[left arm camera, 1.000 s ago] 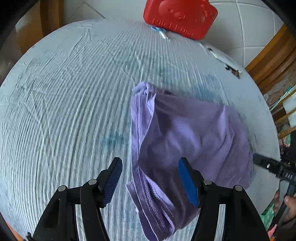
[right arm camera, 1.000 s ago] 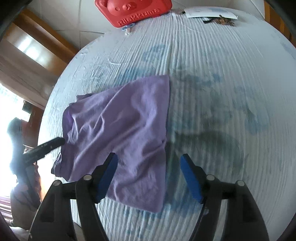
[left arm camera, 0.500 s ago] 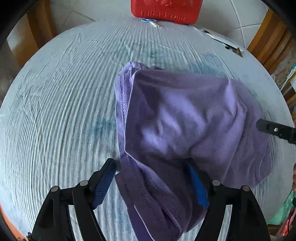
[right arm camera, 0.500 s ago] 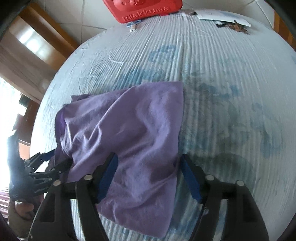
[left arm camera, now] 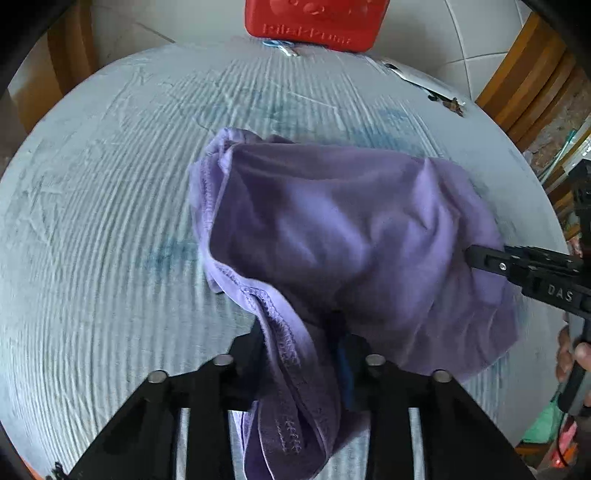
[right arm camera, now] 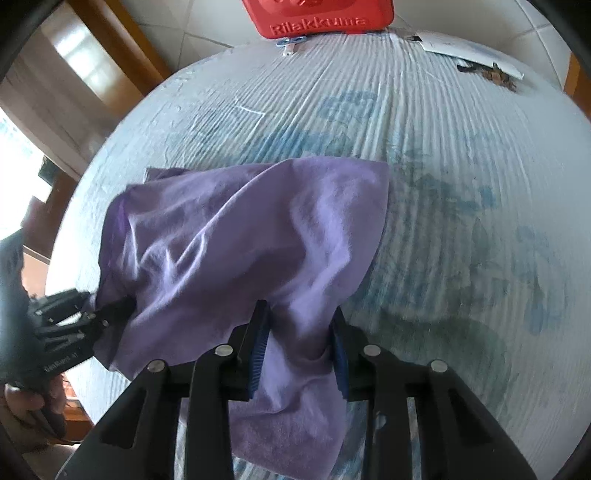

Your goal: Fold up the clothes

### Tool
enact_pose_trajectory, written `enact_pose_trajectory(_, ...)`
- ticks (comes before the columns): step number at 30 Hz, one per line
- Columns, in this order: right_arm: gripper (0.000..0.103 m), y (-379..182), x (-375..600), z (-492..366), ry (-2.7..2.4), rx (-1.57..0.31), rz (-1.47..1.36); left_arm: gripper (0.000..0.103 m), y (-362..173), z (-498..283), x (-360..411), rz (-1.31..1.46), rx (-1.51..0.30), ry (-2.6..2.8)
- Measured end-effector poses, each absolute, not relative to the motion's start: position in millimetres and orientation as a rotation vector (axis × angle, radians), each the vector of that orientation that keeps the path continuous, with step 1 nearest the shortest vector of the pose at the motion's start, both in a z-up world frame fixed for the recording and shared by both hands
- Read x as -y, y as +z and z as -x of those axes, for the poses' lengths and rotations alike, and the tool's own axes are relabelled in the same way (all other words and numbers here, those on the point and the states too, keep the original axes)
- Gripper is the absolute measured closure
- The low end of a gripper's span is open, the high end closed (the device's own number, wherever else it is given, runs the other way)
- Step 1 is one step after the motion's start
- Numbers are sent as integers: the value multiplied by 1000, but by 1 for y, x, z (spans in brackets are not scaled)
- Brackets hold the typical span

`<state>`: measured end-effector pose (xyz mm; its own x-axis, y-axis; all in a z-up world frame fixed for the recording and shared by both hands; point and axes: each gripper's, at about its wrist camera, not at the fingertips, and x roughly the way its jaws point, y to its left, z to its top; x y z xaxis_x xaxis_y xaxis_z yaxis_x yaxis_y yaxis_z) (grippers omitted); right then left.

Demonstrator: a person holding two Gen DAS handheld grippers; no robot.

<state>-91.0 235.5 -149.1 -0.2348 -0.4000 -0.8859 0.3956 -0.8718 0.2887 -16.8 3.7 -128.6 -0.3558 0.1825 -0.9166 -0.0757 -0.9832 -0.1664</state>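
In the left wrist view the left gripper [left arm camera: 303, 354] has its jaws drawn close together at the bottom centre of the frame, pinching the hemmed, stitched edge of the purple garment [left arm camera: 332, 229]; only a sliver of one blue pad shows behind the bunched cloth. In the right wrist view the right gripper [right arm camera: 299, 343] sits at lower centre with its blue pads [right arm camera: 258, 343] narrowed onto a gathered tuck of the same garment, the fabric filling the gap between them, so it appears to be gripping too.

From both grips the garment spreads up toward the middle of each frame, partly lifted and rumpled, its far edge resting on the ribbed pale blue cloth [left arm camera: 92, 221] that covers the round table.

Judged from this, the fold is barely begun: both near corners seem secured, but the cloth is creased, one layer bunches at the upper left of the left view, and no clean crease or stacked panel is visible. Carrying the held edge over and flattening it looks to be what remains.

At the top of the right view a red case [right arm camera: 317, 14] bears raised letters reading "Rilakkuma". The right gripper's body at the right edge of the left view shows "DAS". A white paper [right arm camera: 469, 51] lies at upper right; its print is too small to read.
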Motion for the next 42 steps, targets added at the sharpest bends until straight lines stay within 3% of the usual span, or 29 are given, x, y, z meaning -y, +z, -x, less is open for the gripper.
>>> enact_pose_trajectory(4, 82, -150, -238, 98, -2128, 32, -1586, 75, -130, 17, -4, 1678, 136, 2455)
enact_pose_trajectory(17, 83, -150, -242, 101, -2077, 43, -1651, 75, -128, 10, 1, 1659, 134, 2451)
enact_pose_trajectory(19, 83, -150, -242, 99, -2083, 46, -1650, 81, -128, 9, 0, 1657, 137, 2453)
enact_pose_trajectory(24, 87, -147, -231, 88, -2137, -99, -1610, 83, -130, 10, -2, 1643, 140, 2447)
enact_pose_trajectory(30, 93, -143, -234, 84, -2145, -73, -1602, 88, -124, 8, -7, 1613, 141, 2419)
enact_pose_trajectory(42, 96, -69, -257, 76, -2267, 48, -1399, 89, -72, 16, -33, 1451, 118, 2432)
